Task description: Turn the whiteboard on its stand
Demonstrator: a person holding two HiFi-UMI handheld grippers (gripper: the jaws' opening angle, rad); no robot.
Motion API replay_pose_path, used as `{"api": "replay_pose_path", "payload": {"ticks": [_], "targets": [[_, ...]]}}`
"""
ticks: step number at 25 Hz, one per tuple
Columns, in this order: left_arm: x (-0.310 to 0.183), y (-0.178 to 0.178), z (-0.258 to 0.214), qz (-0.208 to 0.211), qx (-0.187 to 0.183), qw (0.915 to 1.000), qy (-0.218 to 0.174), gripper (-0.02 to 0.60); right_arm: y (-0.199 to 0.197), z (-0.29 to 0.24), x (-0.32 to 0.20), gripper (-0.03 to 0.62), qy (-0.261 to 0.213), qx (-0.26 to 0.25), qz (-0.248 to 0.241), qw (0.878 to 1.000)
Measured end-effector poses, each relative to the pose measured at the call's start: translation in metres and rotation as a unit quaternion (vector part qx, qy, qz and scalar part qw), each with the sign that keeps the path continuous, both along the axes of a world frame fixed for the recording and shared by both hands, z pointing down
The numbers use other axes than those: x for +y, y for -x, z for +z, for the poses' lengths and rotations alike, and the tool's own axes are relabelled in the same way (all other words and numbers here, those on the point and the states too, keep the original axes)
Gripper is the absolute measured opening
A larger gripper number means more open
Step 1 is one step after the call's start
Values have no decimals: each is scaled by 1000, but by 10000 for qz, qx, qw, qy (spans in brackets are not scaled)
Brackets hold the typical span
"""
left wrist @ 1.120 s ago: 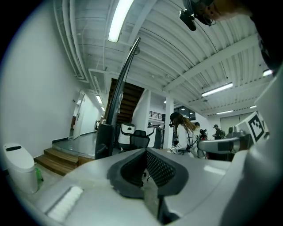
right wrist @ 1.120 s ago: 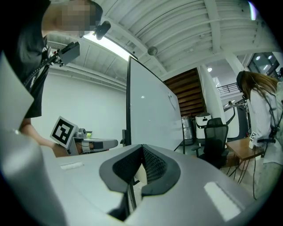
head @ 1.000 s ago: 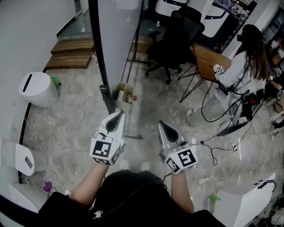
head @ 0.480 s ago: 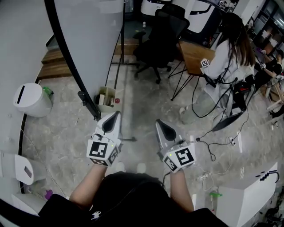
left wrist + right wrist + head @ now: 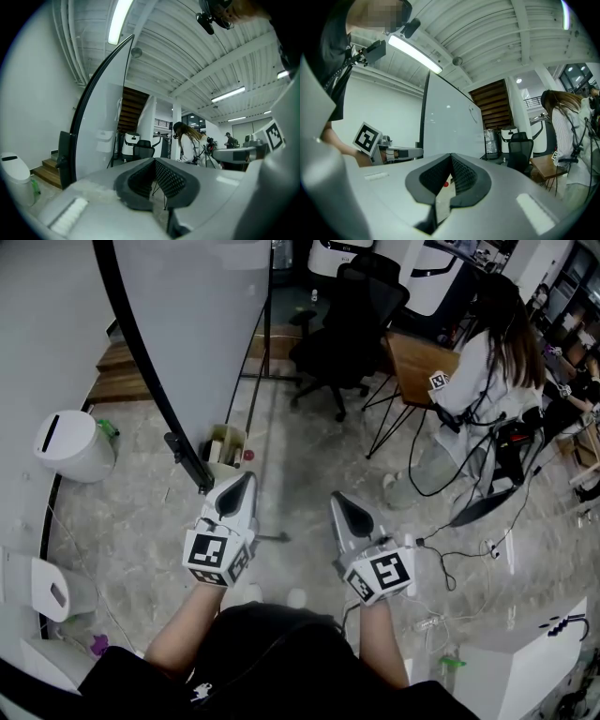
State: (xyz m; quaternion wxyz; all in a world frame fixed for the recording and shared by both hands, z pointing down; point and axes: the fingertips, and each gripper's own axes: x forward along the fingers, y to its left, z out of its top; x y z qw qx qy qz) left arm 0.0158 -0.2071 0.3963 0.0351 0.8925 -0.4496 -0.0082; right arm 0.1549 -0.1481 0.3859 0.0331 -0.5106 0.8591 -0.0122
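The whiteboard (image 5: 187, 324) is a tall pale panel in a black frame (image 5: 141, 362), standing at the upper left of the head view with its edge slanting down to a black bracket (image 5: 187, 460). My left gripper (image 5: 239, 486) is shut and holds nothing, its tip just right of that bracket; I cannot tell whether they touch. My right gripper (image 5: 339, 501) is also shut and empty, out over bare floor to the right. In the left gripper view the whiteboard (image 5: 101, 136) rises to the left of the left gripper (image 5: 153, 161). In the right gripper view the whiteboard (image 5: 450, 126) stands behind the right gripper (image 5: 451, 157).
A small tray of items (image 5: 225, 442) and a red ball (image 5: 248, 455) sit at the board's foot. A white bin (image 5: 67, 446) stands left, wooden steps (image 5: 122, 362) behind it. A black office chair (image 5: 347, 329), a seated person (image 5: 478, 362) at a desk, and floor cables (image 5: 450, 549) lie to the right.
A second ago the board's black edge stood nearly upright near the middle; now it slants and lies further left. Both grippers stay side by side, and little differs over the last half second.
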Motion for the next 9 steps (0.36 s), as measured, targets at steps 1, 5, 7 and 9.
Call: {"api": "replay_pose_path", "payload": {"ticks": [1, 5, 7, 9], "targets": [[-2, 1, -1, -37, -16, 10000, -3, 3, 0, -1, -2, 5, -10, -4, -21, 10000], [-9, 10, -3, -205, -33, 9998, 3, 3, 3, -5, -10, 5, -43, -20, -92, 9999], [-12, 16, 0, -277, -43, 9996, 27, 3, 7, -4, -13, 5, -38, -11, -131, 9999], [-15, 22, 4, -345, -73, 9994, 46, 3, 10, -3, -16, 5, -32, -2, -167, 9999]]}}
